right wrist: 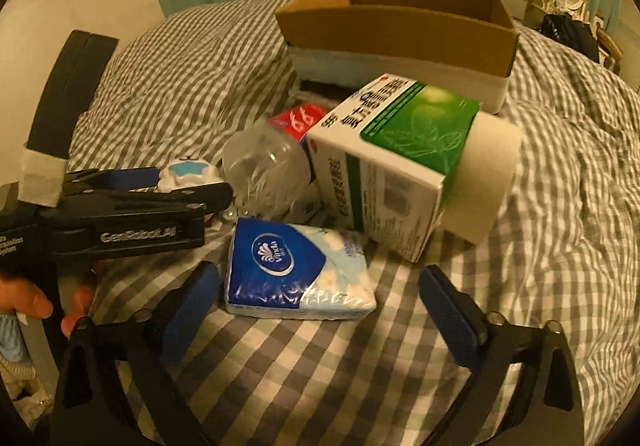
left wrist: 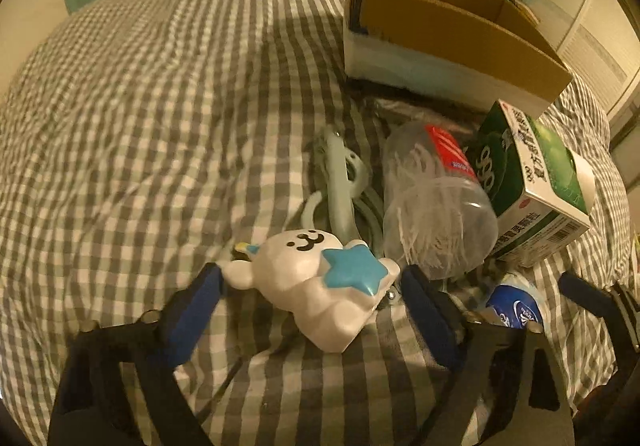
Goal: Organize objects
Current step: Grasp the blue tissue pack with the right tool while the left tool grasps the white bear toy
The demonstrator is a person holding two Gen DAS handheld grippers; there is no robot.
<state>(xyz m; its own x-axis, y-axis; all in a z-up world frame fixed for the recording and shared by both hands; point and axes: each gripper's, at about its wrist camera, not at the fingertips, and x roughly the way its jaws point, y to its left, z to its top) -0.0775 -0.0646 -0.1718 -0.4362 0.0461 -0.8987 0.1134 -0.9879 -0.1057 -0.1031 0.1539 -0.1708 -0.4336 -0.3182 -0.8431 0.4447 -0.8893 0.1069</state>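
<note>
Bed (left wrist: pixel 140 105) with grey check cover carries everything; open cardboard box (left wrist: pixel 440 37) sits at the far right, looks empty from the right wrist view, so I read it as the drop target. Step in hand, my read: first picks, nothing boxed yet. Green-white carton (right wrist: pixel 400 161) lies tilted just near of the box, leaning over a clear bottle (right wrist: pixel 268 173) with red label, on its side. Tissue pack (right wrist: pixel 296 270), blue and white, lies flat near of the carton, just beyond the right hand-held gripper (right wrist: pixel 320 306), whose jaws are wide open and empty. Pale cord bundle (left wrist: pixel 340 181) lies left of the bottle. Bear toy (left wrist: pixel 320 286): white, glossy, hard-looking, blue star on its chest, lying face up. Left hand-held gripper (left wrist: pixel 312 294) is open, pads either side of the toy, left pad at its ear, not clamped. Next: close left on the toy's body, lift, carry far-right to the box. Rounded slick shell may slip; grip across the widest part.
</note>
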